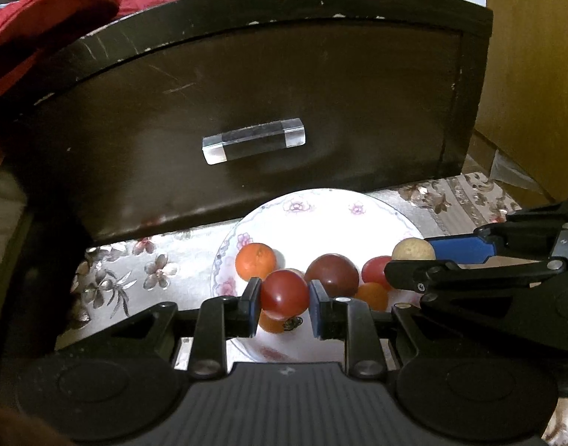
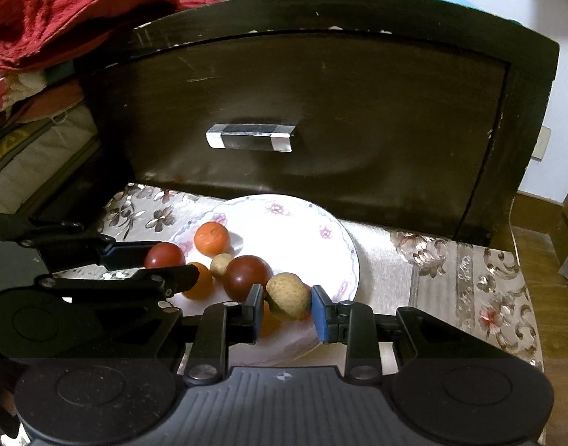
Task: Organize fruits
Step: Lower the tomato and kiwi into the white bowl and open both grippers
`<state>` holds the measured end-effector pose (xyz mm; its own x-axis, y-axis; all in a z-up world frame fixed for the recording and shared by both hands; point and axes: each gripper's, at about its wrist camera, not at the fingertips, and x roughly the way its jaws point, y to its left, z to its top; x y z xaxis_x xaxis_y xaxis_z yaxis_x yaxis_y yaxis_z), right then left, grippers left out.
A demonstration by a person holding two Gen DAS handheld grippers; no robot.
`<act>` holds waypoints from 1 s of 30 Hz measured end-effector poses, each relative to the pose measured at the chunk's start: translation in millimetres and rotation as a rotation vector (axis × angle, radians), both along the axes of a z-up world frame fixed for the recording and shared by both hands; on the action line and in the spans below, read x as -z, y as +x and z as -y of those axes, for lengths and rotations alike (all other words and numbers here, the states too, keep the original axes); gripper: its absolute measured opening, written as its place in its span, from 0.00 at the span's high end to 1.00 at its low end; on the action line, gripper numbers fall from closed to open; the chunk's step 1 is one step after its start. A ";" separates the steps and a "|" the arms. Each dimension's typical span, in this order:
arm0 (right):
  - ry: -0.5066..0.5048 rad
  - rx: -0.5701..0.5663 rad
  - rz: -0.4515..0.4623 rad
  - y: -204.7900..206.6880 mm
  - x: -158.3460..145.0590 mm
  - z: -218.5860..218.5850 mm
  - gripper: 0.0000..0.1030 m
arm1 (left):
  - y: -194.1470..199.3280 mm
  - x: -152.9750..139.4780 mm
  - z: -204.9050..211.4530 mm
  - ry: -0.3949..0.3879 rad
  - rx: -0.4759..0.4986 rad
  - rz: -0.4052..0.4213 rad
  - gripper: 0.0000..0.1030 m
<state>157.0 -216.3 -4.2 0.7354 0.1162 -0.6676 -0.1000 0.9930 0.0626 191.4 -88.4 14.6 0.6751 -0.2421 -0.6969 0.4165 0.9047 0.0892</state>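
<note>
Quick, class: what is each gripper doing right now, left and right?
Left gripper: shut on a red fruit above the plate.
Right gripper: shut on a tan fruit above the same plate.

My landmark is the plate [image 1: 321, 208], which lies on the cloth-covered table [image 1: 165, 256]. Directly behind the plate stands the drawer front [image 1: 247, 85], its handle [image 1: 253, 140] above the plate's far rim. Clothes [image 1: 35, 26] are piled on top, behind and left of the plate. On the plate lie several fruits: 1 round fruit [image 1: 255, 261] at the left, 1 larger fruit [image 1: 331, 274] near the middle, 2 more [image 1: 373, 295] to its right. My left gripper [image 1: 284, 299] sits over the plate's near left edge with 1 fruit [image 1: 284, 293] between its fingers. My right gripper [image 2: 287, 306] sits over the near right edge, clamping 1 pale fruit [image 2: 287, 295].
</note>
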 end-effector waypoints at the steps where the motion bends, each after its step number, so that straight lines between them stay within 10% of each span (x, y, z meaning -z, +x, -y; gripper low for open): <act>1: 0.002 -0.001 -0.002 2.6 1.8 1.0 0.74 | 2.8 1.8 0.3 -0.001 -0.001 -0.003 0.70; 30: 0.042 -0.028 0.019 35.9 23.2 9.6 0.72 | 36.0 21.8 -5.0 -0.070 -0.021 -0.051 0.69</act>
<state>192.9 -225.9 -27.5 0.7438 0.1644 -0.6478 -0.1293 0.9864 0.1018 227.4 -83.4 -7.2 0.6443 -0.2777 -0.7126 0.4002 0.9164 0.0047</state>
